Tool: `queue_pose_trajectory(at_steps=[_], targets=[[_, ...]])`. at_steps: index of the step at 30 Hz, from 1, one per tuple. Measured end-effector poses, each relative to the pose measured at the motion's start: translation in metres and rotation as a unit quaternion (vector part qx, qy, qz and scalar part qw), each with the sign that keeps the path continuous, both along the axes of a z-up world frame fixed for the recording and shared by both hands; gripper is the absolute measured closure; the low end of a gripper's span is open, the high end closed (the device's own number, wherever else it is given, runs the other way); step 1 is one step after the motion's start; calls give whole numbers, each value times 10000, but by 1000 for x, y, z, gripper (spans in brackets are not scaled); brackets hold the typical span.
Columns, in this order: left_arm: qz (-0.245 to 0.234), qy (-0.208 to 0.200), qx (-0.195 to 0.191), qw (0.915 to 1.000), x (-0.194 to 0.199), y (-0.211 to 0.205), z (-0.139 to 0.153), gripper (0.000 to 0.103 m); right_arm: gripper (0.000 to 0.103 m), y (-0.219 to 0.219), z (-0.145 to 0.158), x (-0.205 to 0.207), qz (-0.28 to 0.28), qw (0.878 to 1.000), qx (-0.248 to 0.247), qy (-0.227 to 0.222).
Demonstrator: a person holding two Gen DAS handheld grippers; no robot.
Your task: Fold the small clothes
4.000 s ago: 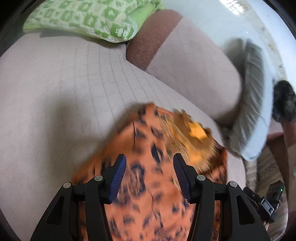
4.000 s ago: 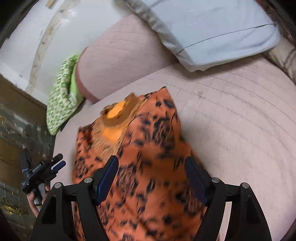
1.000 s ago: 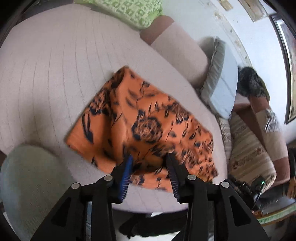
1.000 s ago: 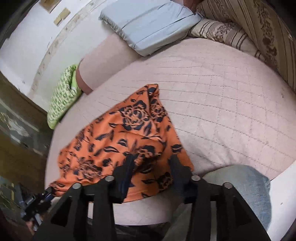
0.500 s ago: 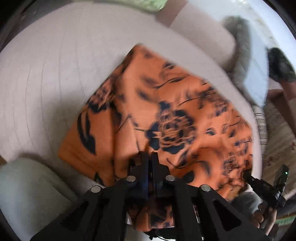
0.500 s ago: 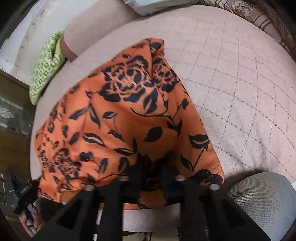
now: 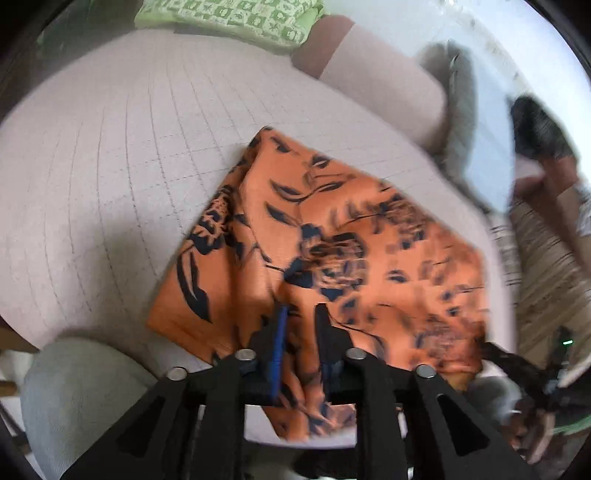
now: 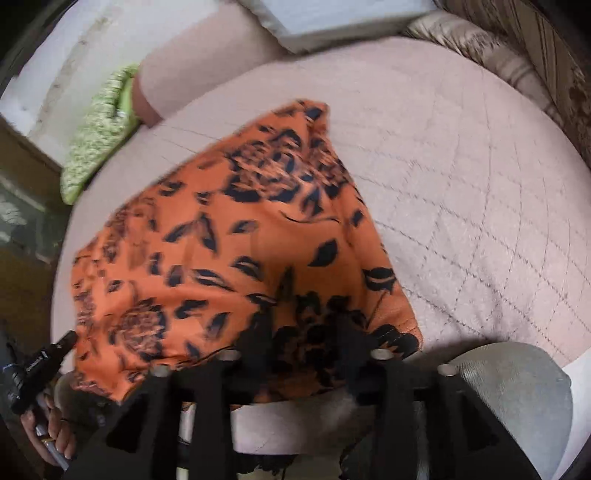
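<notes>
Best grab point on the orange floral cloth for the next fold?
Probably the near hem of the orange black-flowered cloth, from above at the bed's front edge: it overhangs the pink quilted bed cover, leaving fabric free to pinch.

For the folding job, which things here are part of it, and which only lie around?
Part of the job:
- orange floral cloth
- left gripper, jaws opening, cloth between them
- right gripper, jaws opening over the cloth's near edge

Only lying around:
- green patterned pillow
- grey-blue pillow
- quilted bed cover
</notes>
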State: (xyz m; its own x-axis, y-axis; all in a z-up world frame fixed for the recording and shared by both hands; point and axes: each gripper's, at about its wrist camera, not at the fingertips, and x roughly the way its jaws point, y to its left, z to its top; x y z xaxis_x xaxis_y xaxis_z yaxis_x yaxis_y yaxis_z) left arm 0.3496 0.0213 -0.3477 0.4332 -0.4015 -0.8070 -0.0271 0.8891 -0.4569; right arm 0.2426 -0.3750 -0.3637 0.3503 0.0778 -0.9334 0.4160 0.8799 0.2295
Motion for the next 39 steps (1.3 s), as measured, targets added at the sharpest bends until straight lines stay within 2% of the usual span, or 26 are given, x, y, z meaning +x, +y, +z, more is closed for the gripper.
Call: queue_pose_trajectory(at_steps=[2,4,5,9,13,15,17,18,19,20,21,23,25,27,29,30,31,32,33,34,35,36,37,38,39], targets=[[104,-174,-182,9996,0,14,16,71,51,-1,18,-1,94,9996,-17,-250],[293,-320,-191,9989,6,28,29,60,39,-3,33,7,202,9987,-106,-464],[389,-372,-179,9984,16,32,31,58,33,-5,37,14,225,9982,-97,-554],[490,-277,73,9984,70,29,23,60,33,-27,41,53,309,9961,306,-772],[367,27,16,9993,128,13,-4,62,35,-46,24,104,173,9965,474,-670],[265,142,96,9995,150,6,-16,63,40,-61,10,127,49,9963,630,-585],[235,309,225,9990,166,-1,-30,82,48,-76,-8,147,-153,9965,702,-430],[149,377,231,9989,172,-5,-36,90,63,-84,-22,158,-217,9963,788,-272],[84,411,279,9987,177,-8,-39,101,75,-87,-30,163,-242,9955,903,-179],[47,356,268,9990,180,-8,-38,102,92,-90,-40,169,-202,9935,1120,-74],[29,201,33,9998,183,-4,-31,102,95,-91,-45,172,-90,9924,1227,-1],[154,-102,-305,9994,187,9,-18,102,97,-98,-36,172,72,9905,1353,-245],[294,-209,-433,9984,196,20,-13,102,97,-111,-27,166,-161,9880,1476,-427],[446,-427,-258,9978,204,24,-12,103,98,-113,-24,165,-231,9861,1534,-586],[962,-753,83,9925,211,37,-15,103,98,-107,-25,171,-170,9912,1170,-603],[1141,-719,170,9907,214,42,-22,103,98,-106,-30,174,-229,9929,1037,-541],[1279,-518,169,9903,217,47,-34,103,98,-103,-41,177,-284,9948,902,-390],[1354,-152,17,9907,219,52,-47,103,97,-100,-54,180,-284,9965,765,-197],[1266,139,-267,9915,216,53,-56,103,94,-94,-61,181,-238,9973,692,-97],[1051,236,-447,9932,207,50,-58,103,90,-86,-58,179,-178,9982,564,-111],[842,196,-333,9957,194,43,-54,99,87,-78,-48,175,-86,9988,448,-171],[703,150,-185,9972,182,38,-49,97,75,-70,-36,168,5,9988,396,-279],[596,117,-102,9981,168,33,-44,88,63,-61,-18,153,68,9984,335,-458],[542,110,-141,9984,152,28,-42,73,37,-58,-9,142,55,9976,328,-603],[494,122,-155,9986,135,22,-41,68,25,-53,0,128,9,9964,355,-767]])
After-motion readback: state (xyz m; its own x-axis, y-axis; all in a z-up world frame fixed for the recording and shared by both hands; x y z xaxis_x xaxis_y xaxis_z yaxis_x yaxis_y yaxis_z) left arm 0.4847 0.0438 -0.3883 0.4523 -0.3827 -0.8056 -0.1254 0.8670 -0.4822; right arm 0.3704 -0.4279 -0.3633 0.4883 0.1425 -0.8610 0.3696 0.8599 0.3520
